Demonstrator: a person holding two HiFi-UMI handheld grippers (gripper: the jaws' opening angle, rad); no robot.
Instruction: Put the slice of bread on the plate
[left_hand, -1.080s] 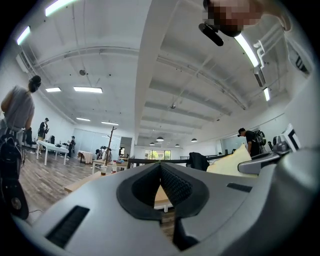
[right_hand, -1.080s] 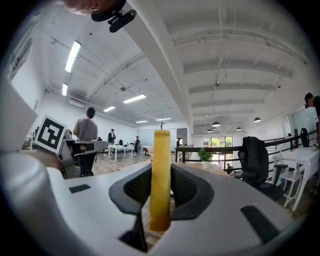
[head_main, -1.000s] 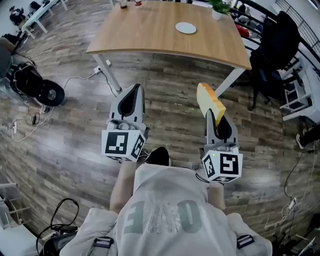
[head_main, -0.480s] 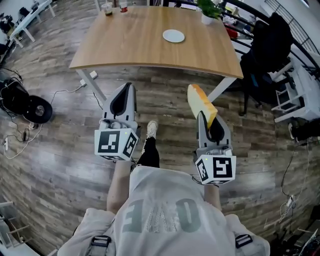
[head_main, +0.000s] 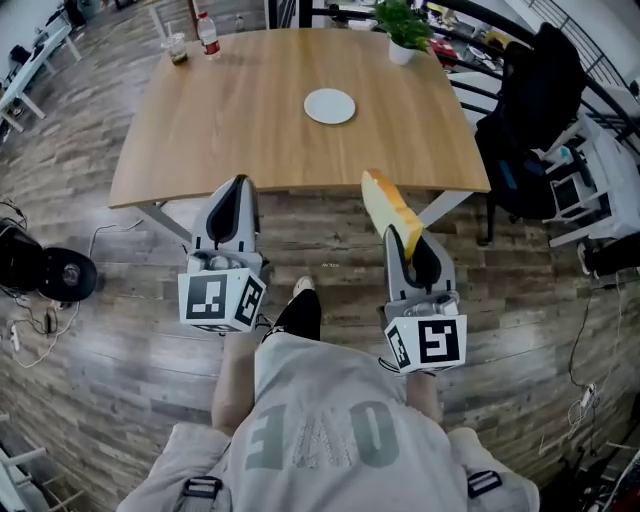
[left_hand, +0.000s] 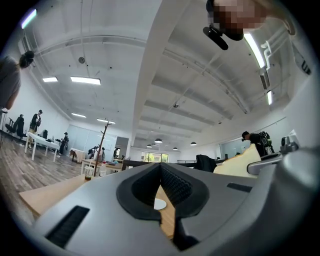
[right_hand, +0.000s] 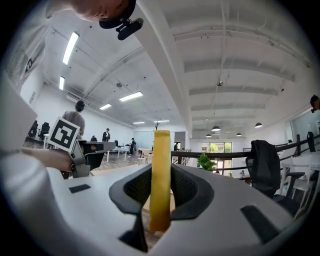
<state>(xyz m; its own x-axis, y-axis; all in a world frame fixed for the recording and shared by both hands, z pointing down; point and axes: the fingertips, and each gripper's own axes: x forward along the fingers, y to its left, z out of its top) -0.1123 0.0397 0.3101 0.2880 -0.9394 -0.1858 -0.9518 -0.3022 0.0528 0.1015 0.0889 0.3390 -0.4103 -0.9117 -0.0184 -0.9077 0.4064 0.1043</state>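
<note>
One slice of bread (head_main: 388, 207) stood on edge in the right gripper (head_main: 408, 243), its long axis running forward and upward out of the jaws toward the table (head_main: 225, 120). Its broad face was pale and its crust yellow-orange. The jaws stood narrow, pressed on its two faces near the lower end. The left gripper (head_main: 235, 195) had its jaws together, empty. The white plate (head_main: 329, 106) lay on the table, well apart from the bread.
</note>
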